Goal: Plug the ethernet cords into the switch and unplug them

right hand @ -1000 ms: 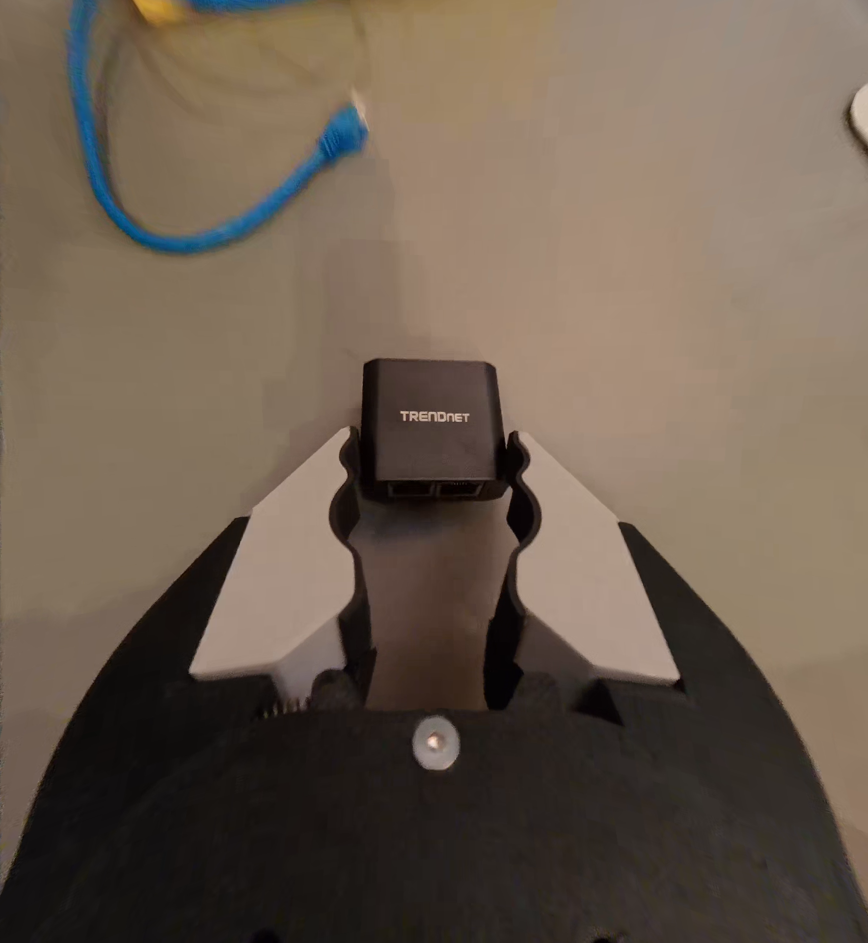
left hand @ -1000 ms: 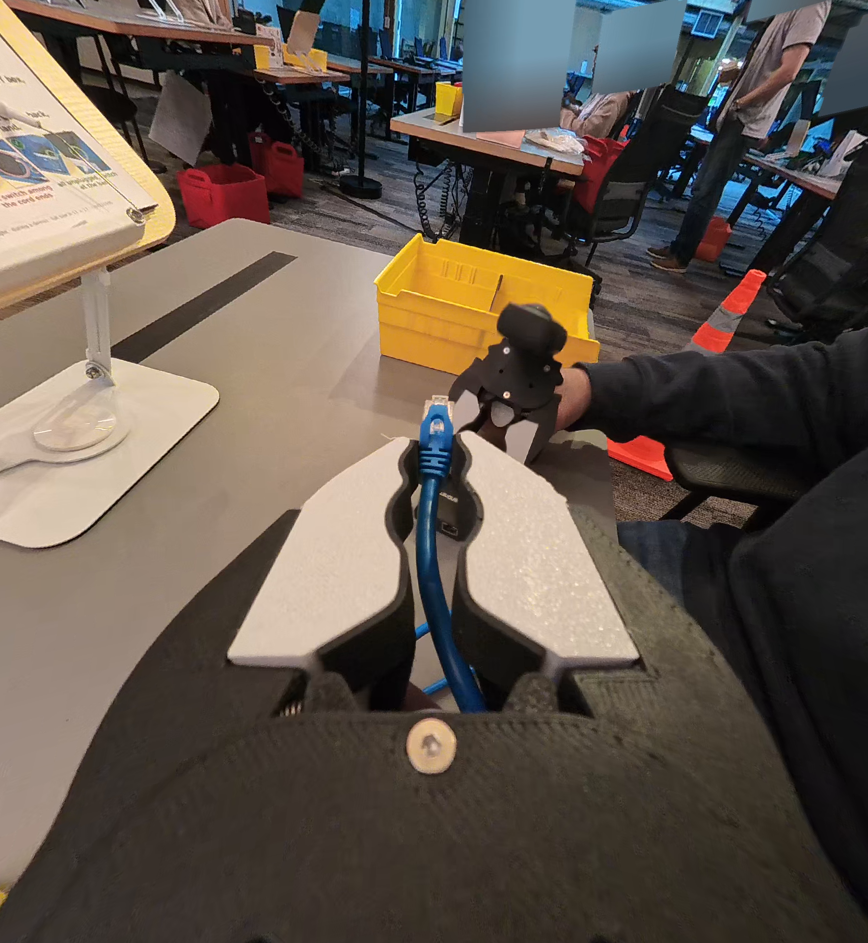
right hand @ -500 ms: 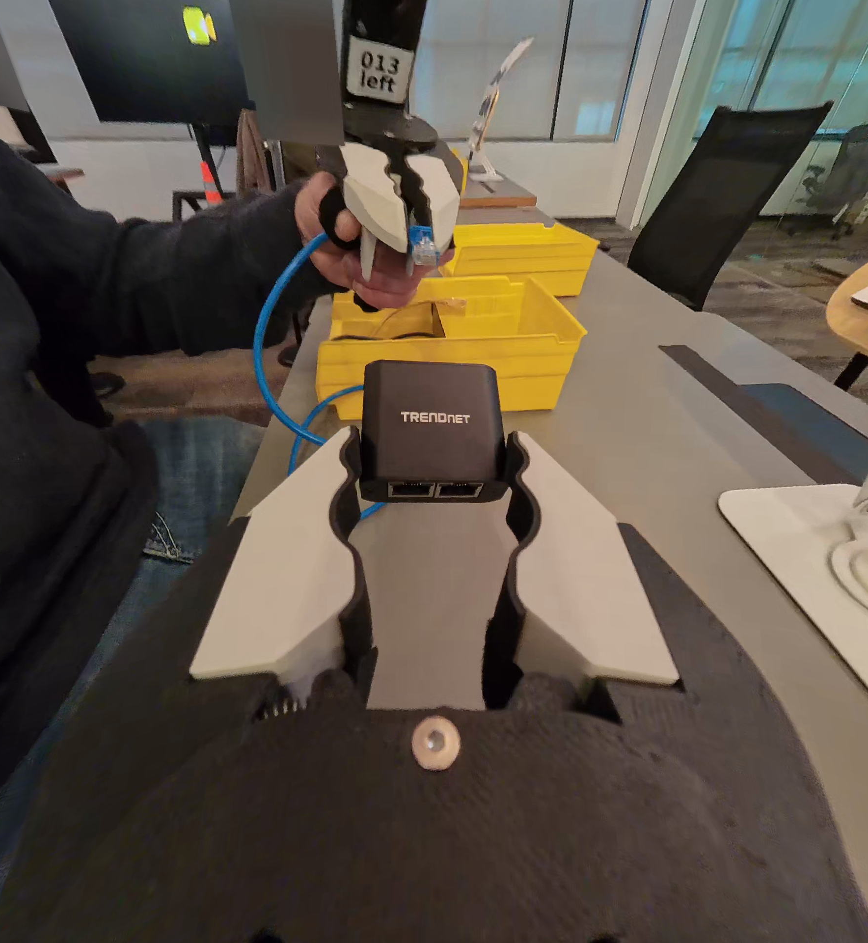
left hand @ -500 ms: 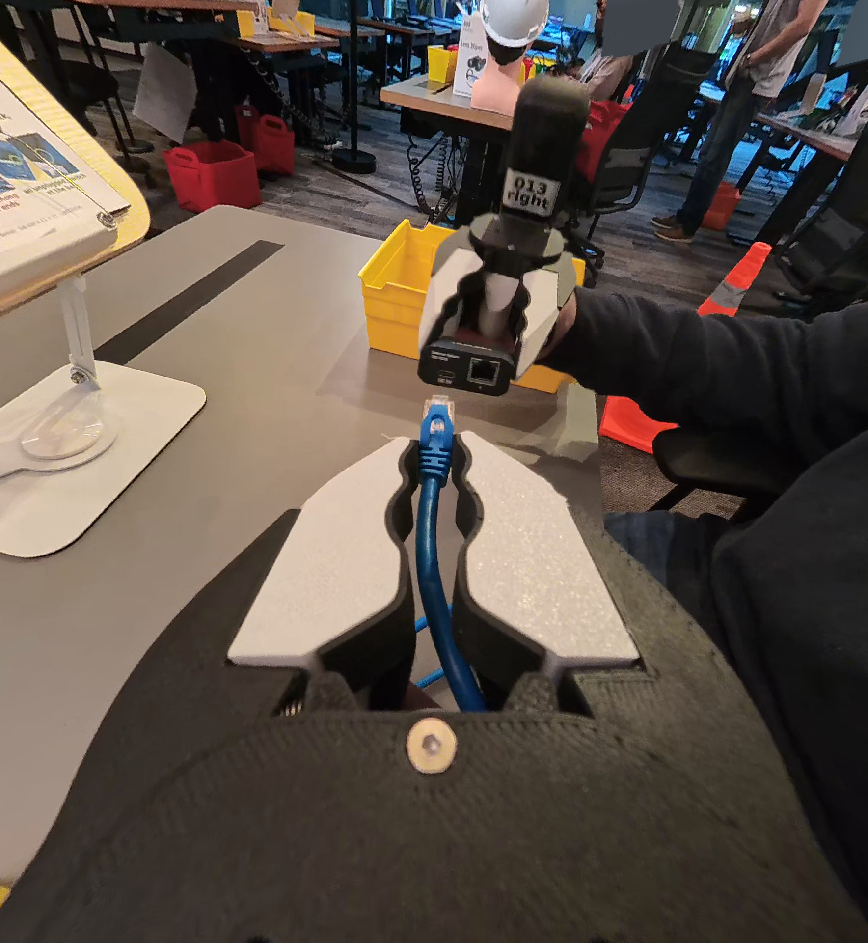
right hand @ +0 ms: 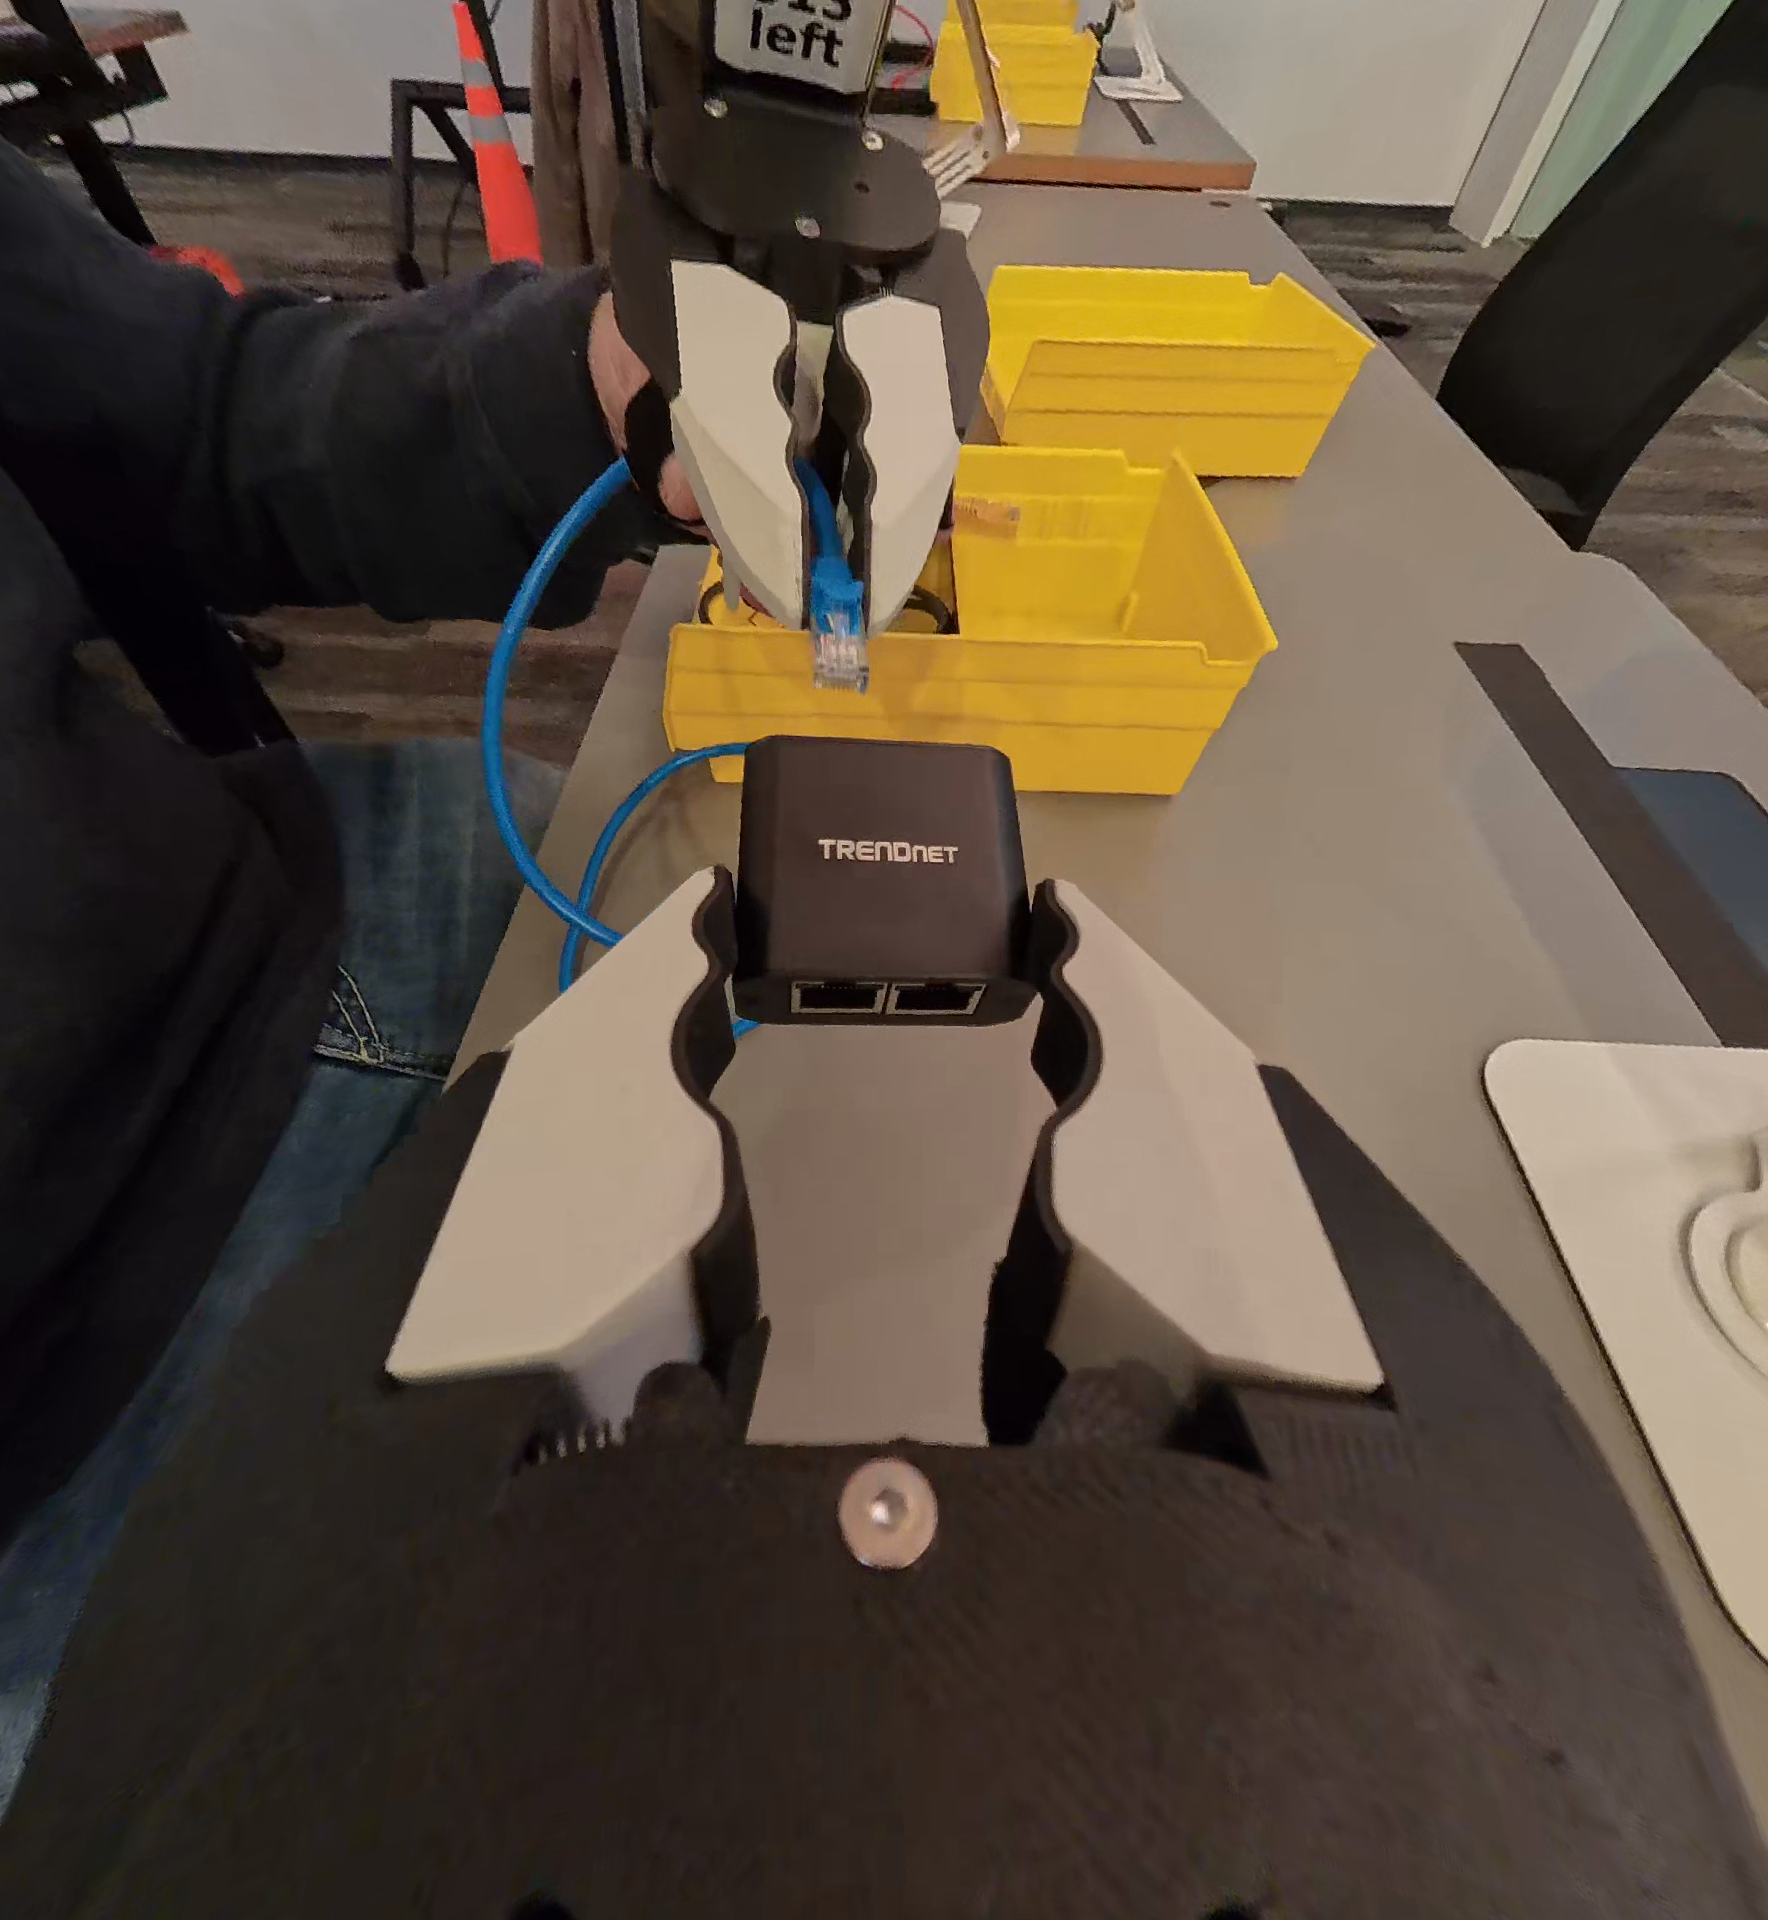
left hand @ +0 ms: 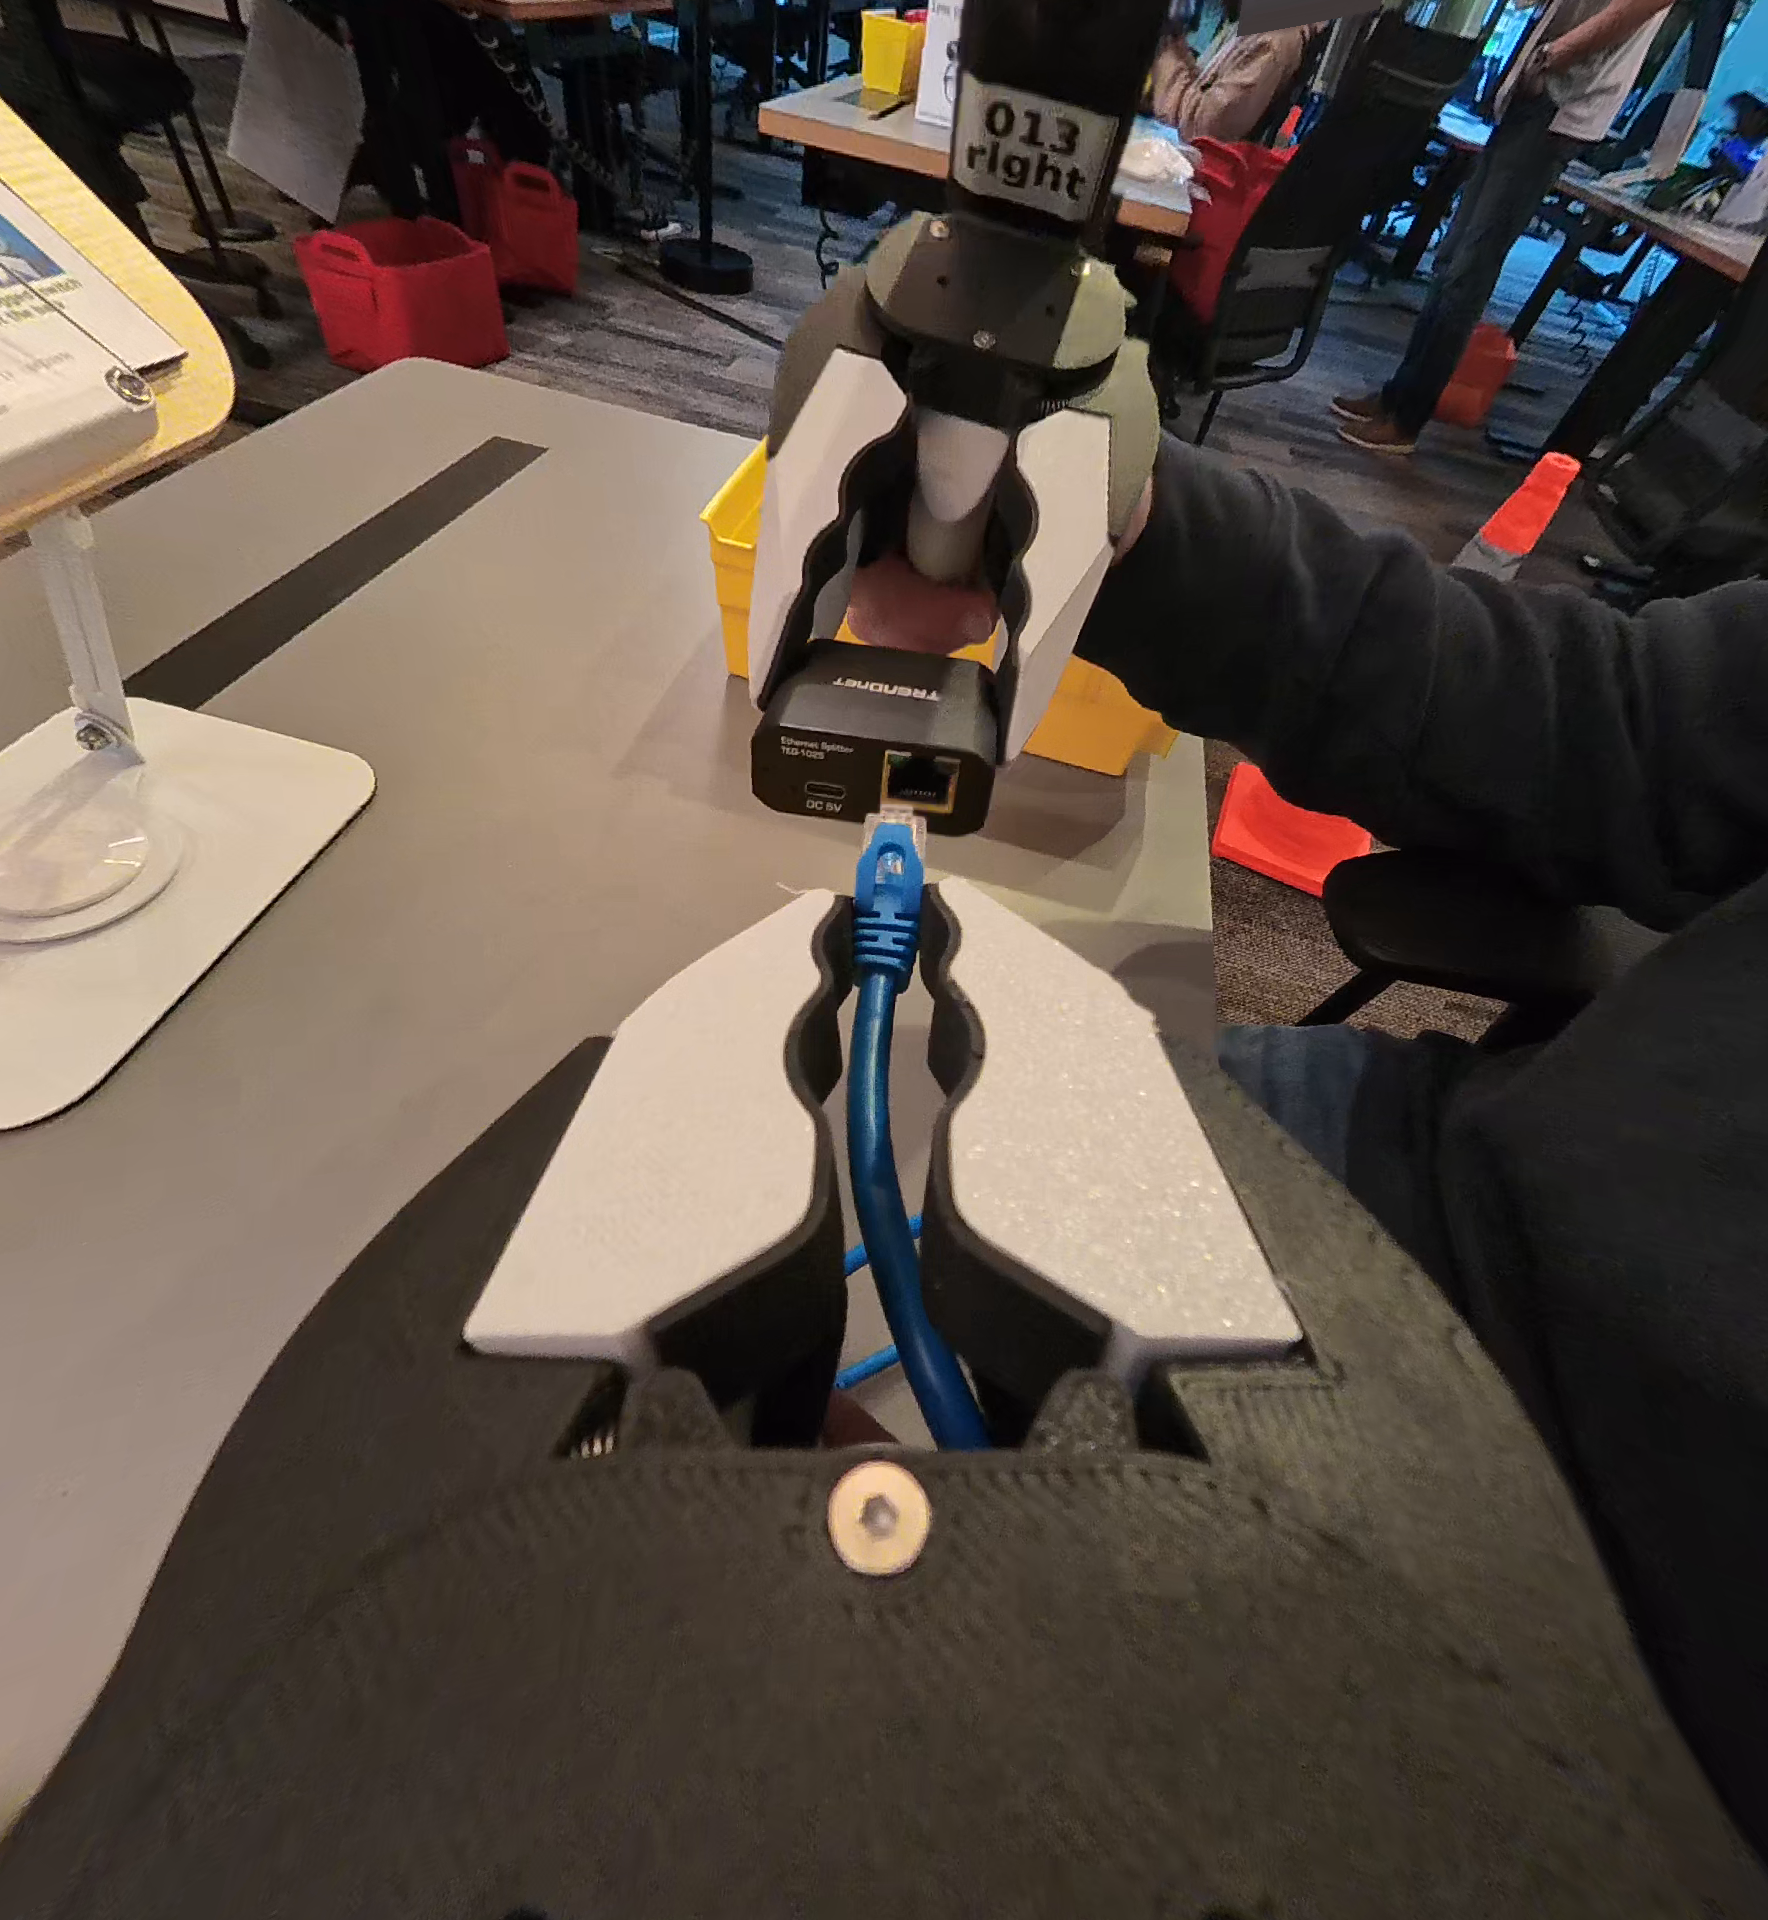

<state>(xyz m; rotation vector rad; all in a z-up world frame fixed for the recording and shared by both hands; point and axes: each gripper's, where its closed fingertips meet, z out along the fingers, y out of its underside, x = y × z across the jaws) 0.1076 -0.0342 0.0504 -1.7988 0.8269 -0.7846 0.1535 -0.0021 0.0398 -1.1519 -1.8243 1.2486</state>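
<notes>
Left wrist view. The left gripper has its white fingers pressed together on the blue ethernet cord, pinching it at the ribbed boot just behind the plug. The cord's long axis runs straight forward along the fingers. Its clear plug sticks out past the fingertips and points away from the camera, toward the black switch. The plug tip lies just before the switch's single port, lined up with it, not yet inside. The right gripper comes down from above and clamps the switch by its two sides. The switch hangs above the grey table, its single-port face turned to the plug. A yellow bin sits behind the switch. A white stand base rests on the table at left.

Right wrist view. The right gripper is spread to the width of the switch and pinches it between the fingertips. The switch's face with two side-by-side ports points back at the camera; its far end faces the left gripper. That gripper hangs fingers down, closed on the ethernet cord, with the plug pointing down toward the switch's far end, close above it and apart from it in this view. The cord loops out to the left and curves back under the switch. Two yellow bins stand on the table beyond. A white stand base lies at right.
</notes>
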